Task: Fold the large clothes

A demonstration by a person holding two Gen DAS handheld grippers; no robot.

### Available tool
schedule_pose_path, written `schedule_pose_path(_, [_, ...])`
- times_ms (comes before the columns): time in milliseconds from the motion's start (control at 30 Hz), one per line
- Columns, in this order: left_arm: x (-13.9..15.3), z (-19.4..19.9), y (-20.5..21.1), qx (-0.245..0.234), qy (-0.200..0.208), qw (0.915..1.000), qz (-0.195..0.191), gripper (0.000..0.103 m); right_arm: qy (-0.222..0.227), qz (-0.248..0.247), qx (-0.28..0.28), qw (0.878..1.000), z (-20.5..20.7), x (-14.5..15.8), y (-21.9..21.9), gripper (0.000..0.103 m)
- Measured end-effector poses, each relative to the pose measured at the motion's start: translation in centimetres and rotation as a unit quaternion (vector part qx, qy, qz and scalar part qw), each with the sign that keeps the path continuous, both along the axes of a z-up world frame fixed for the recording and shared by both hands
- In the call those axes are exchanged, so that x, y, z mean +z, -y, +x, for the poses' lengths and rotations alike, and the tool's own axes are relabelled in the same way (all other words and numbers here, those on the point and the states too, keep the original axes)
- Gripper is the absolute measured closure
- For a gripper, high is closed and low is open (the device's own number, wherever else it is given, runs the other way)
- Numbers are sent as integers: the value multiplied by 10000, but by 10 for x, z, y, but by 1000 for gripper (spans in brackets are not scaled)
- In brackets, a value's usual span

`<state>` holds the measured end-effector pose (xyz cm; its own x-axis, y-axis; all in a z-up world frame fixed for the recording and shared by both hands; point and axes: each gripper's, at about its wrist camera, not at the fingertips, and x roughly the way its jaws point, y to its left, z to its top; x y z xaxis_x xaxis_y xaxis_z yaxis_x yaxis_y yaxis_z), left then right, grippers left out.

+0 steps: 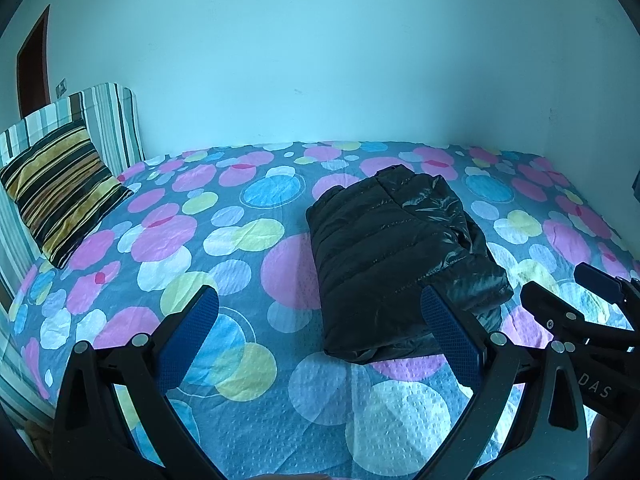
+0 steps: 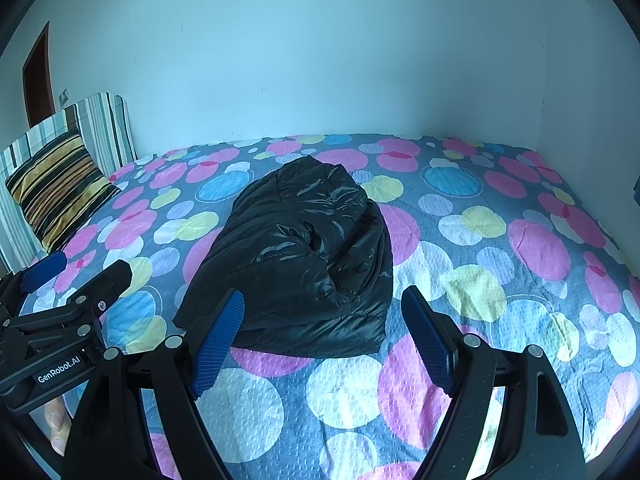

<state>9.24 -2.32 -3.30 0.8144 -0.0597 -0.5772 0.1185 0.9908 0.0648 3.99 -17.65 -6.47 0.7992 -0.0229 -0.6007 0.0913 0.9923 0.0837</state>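
Bedspread under jacket; pillow apart.

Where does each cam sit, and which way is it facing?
Left wrist: on the left gripper, over the bed's near edge, facing the folded black jacket; own open jaws show, the right gripper at its right.
Right wrist: on the right gripper, same heading; open jaws, the left gripper and a thumb show.
Shared: jacket, bedspread, striped pillow, wall.

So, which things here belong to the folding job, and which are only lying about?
Job: black puffer jacket, lying folded on the bed; left gripper and right gripper, both open and empty.

Lying about: striped cushion, dotted bedspread, striped headboard.
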Motion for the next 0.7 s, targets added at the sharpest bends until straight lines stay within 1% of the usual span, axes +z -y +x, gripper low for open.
schedule_pose_path(133, [-3, 0, 1, 4, -19, 10000, 50, 2, -10, -6, 15, 10000, -1, 0, 1, 23])
schedule_pose_path(333, [-5, 0, -2, -8, -48, 9999, -113, 2, -26, -12, 35, 10000, 1, -4, 2, 23])
schedule_pose_path(500, [-6, 4, -3, 35, -10, 10000, 4, 2, -29, -16, 36, 10000, 1, -4, 1, 23])
schedule_pose_path(700, [-20, 19, -10, 109, -254, 9996, 52, 2, -62, -9, 31, 10000, 2, -8, 5, 23])
